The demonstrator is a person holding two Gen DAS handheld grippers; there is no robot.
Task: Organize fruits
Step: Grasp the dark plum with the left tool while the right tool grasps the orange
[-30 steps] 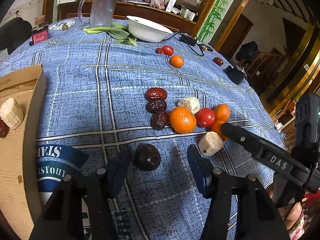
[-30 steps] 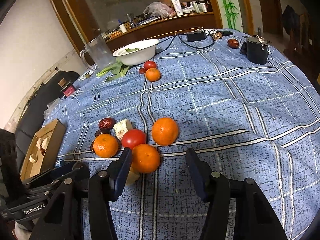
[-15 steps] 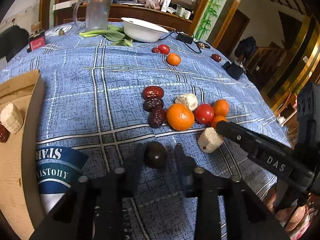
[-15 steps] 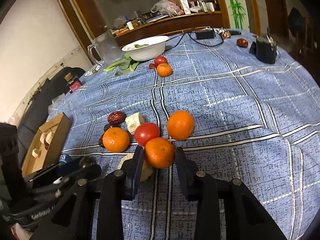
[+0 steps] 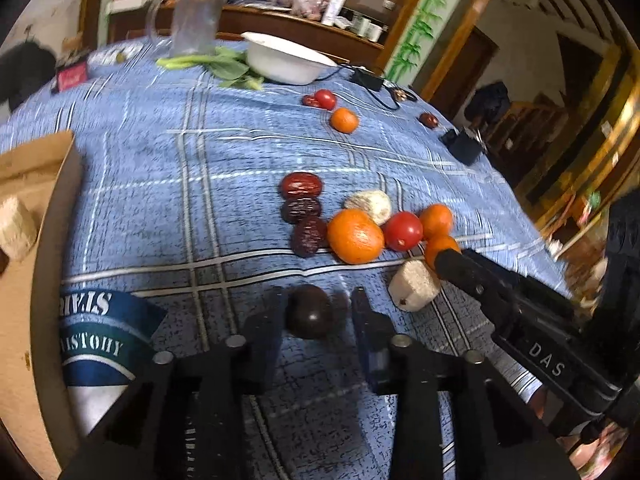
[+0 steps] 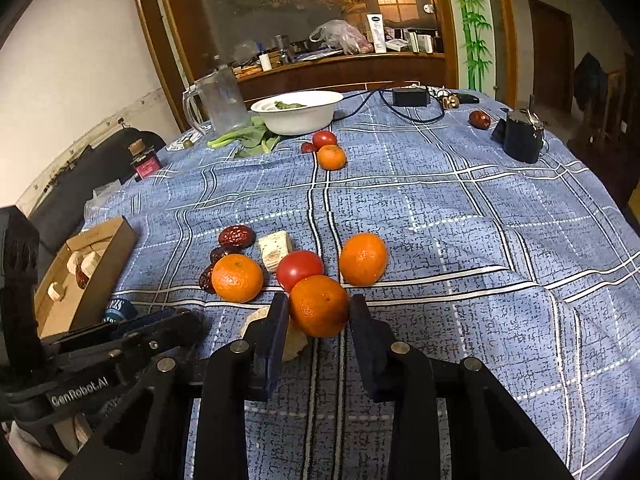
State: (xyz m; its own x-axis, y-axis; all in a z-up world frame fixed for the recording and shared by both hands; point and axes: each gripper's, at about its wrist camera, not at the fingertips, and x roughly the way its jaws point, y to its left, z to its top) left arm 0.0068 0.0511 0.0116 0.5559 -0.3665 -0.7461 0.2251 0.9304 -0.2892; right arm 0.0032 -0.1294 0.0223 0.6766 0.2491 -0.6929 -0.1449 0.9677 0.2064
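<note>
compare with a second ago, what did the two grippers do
Both closed in from wide open. The right gripper shut on the nearest orange. The left gripper narrowed around the dark round fruit: its left finger touches, while a gap remains on the right. The other oranges, the tomato, the dates and the cardboard box stayed put.

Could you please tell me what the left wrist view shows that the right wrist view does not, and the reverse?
Only the left wrist view shows the dark round fruit between the left tool fingers. Only the right wrist view shows the greens inside the white bowl, and the right tool closed on the nearest orange. Both show the red tomato beside it, the dried dates and the cardboard box.
</note>
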